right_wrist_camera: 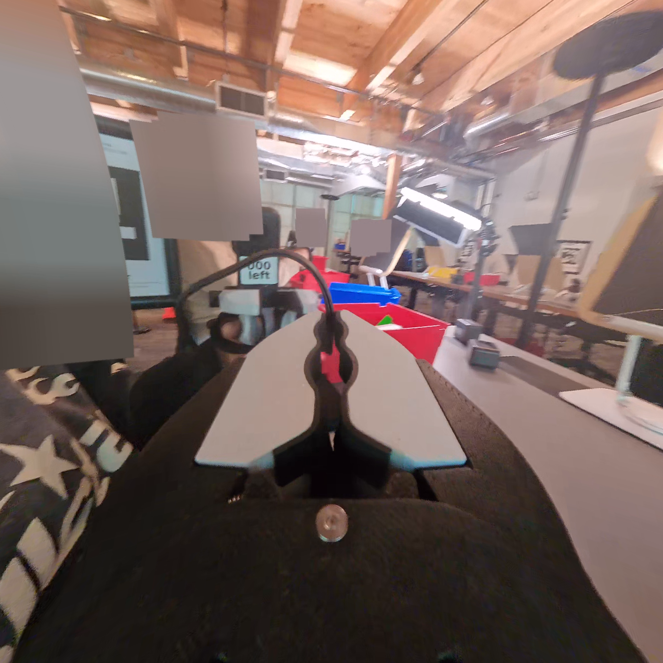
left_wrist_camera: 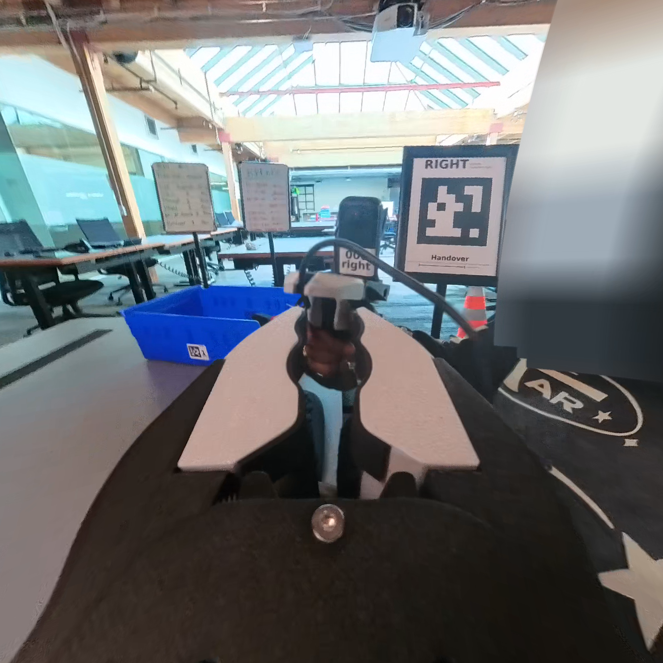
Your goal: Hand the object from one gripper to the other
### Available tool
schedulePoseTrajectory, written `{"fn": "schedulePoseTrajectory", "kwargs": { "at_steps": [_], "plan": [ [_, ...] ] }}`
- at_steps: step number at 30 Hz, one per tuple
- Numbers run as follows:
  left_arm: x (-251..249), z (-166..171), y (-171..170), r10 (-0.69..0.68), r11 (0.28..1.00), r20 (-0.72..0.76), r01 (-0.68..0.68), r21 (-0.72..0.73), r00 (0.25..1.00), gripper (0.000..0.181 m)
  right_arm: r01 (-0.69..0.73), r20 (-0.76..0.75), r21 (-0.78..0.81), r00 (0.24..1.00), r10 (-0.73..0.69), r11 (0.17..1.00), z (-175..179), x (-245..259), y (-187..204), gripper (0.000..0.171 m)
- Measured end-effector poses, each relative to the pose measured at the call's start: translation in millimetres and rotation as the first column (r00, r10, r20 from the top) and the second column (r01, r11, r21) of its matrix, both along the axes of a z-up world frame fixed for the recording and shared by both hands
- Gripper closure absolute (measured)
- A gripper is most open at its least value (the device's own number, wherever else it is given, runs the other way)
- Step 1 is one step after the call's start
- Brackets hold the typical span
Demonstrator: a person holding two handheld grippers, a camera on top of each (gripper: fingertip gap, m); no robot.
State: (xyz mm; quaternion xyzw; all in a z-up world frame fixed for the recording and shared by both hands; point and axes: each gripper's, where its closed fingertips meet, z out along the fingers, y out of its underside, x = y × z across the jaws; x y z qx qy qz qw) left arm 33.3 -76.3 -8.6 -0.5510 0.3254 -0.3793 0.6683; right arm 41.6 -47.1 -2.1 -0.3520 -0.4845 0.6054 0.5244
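Observation:
My right gripper (right_wrist_camera: 330, 315) is shut, its white fingers almost touching. A small red object (right_wrist_camera: 332, 364) sits in the round notch between them. My left gripper (left_wrist_camera: 332, 315) has its fingers a narrow gap apart, and I see nothing between them. The two grippers face each other above the table, some way apart. The right gripper (left_wrist_camera: 333, 287) shows through the left one's gap, with a hand on its handle. The left gripper (right_wrist_camera: 265, 301) shows beyond the right fingers, a black cable arching over it.
A blue bin (left_wrist_camera: 186, 323) stands on the grey table (left_wrist_camera: 71, 412) behind the right gripper. A red bin (right_wrist_camera: 412, 333) holding small items stands behind the left gripper, near two small grey boxes (right_wrist_camera: 484, 353). A person's dark printed shirt (left_wrist_camera: 574, 448) is close by. The grippers are tip to tip, or close to it.

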Motion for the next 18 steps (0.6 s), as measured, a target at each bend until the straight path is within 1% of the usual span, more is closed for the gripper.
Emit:
{"fn": "schedulePoseTrajectory", "kwargs": {
  "at_steps": [3,5,7,8,10,13,16,18],
  "plan": [
    [-7.8,1.7,3.6,-0.008,0.998,0.053,0.011,-0.06,0.999,0.156,0.104,-0.04,-0.008,0.994,-0.104,0.995,8.8,7.3,19.3,0.167],
    [-20.5,4.0,12.4,0.062,0.996,0.079,-0.056,-0.074,0.995,0.157,0.172,-0.066,-0.018,0.983,-0.173,0.985,14.9,14.3,33.7,0.167],
    [-28.6,2.1,16.2,0.113,0.993,0.043,-0.111,-0.046,0.993,0.156,0.235,-0.093,-0.031,0.967,-0.237,0.971,21.4,22.7,47.2,0.167],
    [-27.1,-2.6,15.1,0.109,0.993,-0.005,-0.109,-0.037,0.994,0.154,0.256,-0.106,-0.039,0.96,-0.258,0.966,24.6,26.7,51.9,0.167],
    [-16.6,-17.5,12.7,0.071,0.995,-0.112,-0.079,-0.065,0.991,0.146,0.282,-0.132,-0.051,0.949,-0.286,0.958,30.6,33.7,57.8,0.167],
    [10.1,-47.6,7.7,-0.052,0.984,-0.227,0.011,-0.178,0.973,0.135,0.311,-0.164,-0.049,0.935,-0.314,0.949,37.8,41.7,61.4,0.167],
    [39.5,-79.3,7.9,-0.158,0.948,-0.274,0.068,-0.31,0.949,0.128,0.314,-0.187,-0.047,0.93,-0.317,0.948,43.8,47.5,60.0,0.167],
    [56.2,-99.7,3.7,-0.242,0.907,-0.291,0.109,-0.407,0.926,0.13,0.318,-0.195,-0.038,0.927,-0.319,0.947,46.1,49.5,58.4,0.167]
  ]
}}
